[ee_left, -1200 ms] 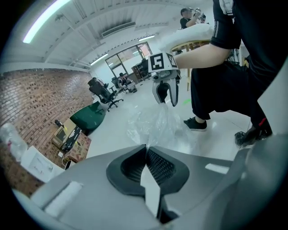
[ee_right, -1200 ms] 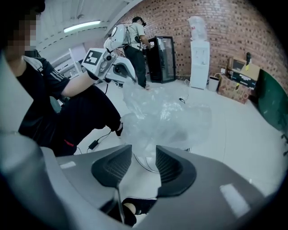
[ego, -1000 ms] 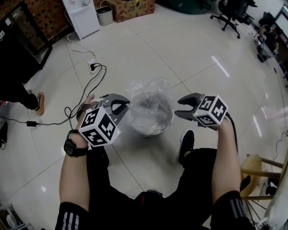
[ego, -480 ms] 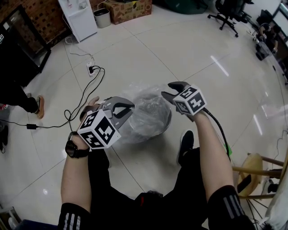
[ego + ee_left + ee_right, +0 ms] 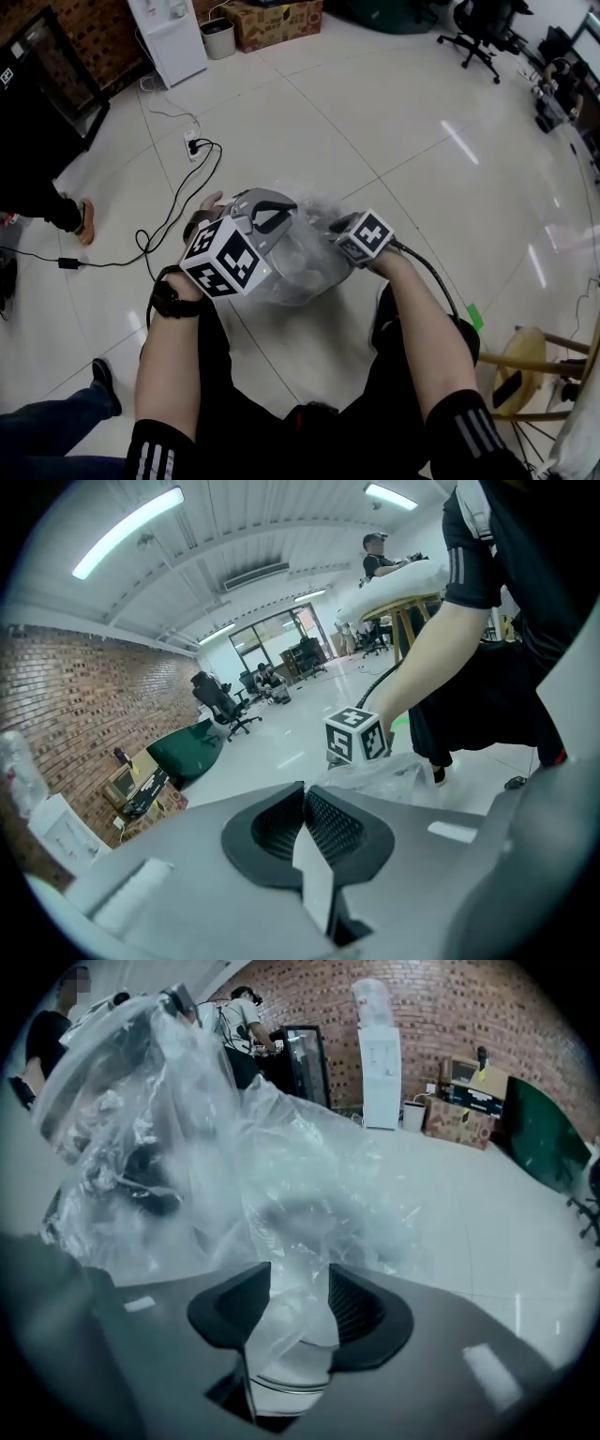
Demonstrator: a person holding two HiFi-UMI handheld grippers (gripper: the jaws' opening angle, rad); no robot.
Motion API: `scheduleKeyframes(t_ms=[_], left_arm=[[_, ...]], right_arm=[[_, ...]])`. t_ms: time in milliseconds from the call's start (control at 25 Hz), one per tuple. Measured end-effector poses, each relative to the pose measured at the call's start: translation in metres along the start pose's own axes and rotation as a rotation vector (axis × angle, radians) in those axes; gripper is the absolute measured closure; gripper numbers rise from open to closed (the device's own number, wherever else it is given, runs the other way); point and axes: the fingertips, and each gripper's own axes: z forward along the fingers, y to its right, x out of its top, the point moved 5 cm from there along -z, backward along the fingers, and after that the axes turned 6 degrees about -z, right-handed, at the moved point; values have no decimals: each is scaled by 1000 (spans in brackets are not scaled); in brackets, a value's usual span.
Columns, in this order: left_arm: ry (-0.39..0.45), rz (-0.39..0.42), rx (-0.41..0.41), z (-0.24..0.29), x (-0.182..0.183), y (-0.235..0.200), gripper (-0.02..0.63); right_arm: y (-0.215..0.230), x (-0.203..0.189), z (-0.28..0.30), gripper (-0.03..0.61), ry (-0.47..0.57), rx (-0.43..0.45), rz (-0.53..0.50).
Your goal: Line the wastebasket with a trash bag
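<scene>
Trash bag (image 5: pixel 307 255): clear crinkled film, ballooned; left gripper (image 5: pixel 304 803) jaws pressed together; right gripper (image 5: pixel 298 1283) jaws half apart, film bunched between.

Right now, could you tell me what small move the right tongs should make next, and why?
Probably close the right tongs: they stand apart with trash bag film bunched between them, ungripped, while the left tongs are shut and seem to hold the bag's other side up.

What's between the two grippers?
Only the clear bag, bunched up, spans from left gripper to right gripper. Head view shows it.
</scene>
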Motion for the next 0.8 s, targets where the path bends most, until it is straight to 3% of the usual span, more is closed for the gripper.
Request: scheduleKeyframes(t_ms=[240, 480, 800], left_arm=[[-30, -4, -12, 30, -7, 4, 613], [-70, -13, -45, 51, -17, 8, 614], [-120, -14, -88, 68, -27, 15, 614]], right_arm=[[-9, -7, 29, 374, 62, 73, 107], [-29, -18, 53, 374, -12, 157, 81], [7, 1, -28, 374, 38, -23, 37]])
